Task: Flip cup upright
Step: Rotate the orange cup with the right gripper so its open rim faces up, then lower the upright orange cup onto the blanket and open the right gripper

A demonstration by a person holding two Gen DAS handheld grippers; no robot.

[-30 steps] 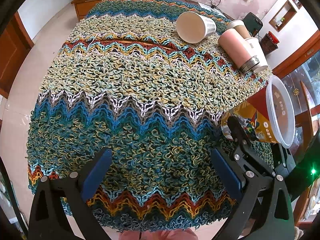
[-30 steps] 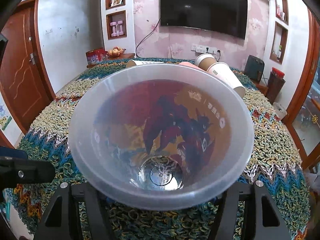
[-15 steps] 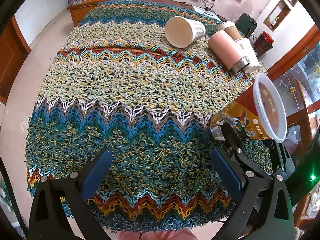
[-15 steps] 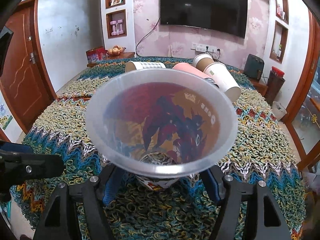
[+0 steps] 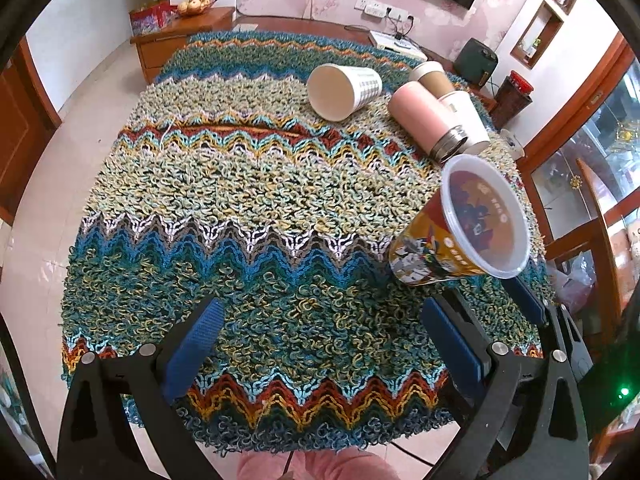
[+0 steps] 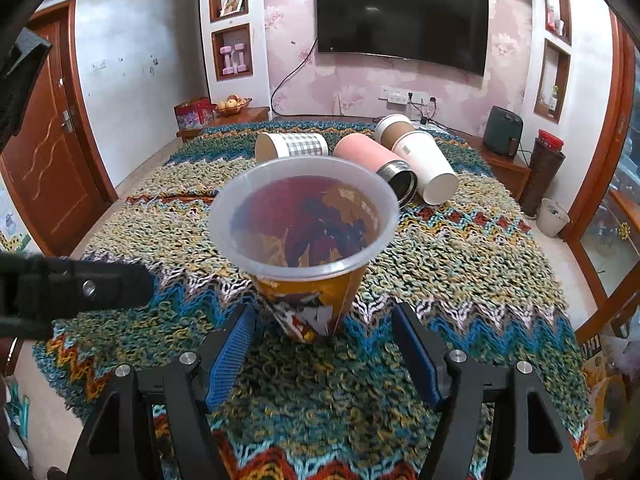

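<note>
Printed cup (image 6: 308,240) stands upright near the table's (image 5: 240,184) right edge. Right gripper (image 6: 324,356) spread wide, empty, flanking its base. Left gripper (image 5: 324,344) likewise wide, empty.

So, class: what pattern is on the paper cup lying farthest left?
A grey-and-white check on the paper cup, clearest in the right wrist view.

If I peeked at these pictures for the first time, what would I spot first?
The big printed cup, standing mouth-up on the zigzag blanket just ahead of the open right gripper. Behind it four cups lie tipped over in a bunch: a checked one, a pink one and two paper ones. The left gripper hangs open over bare blanket.
</note>
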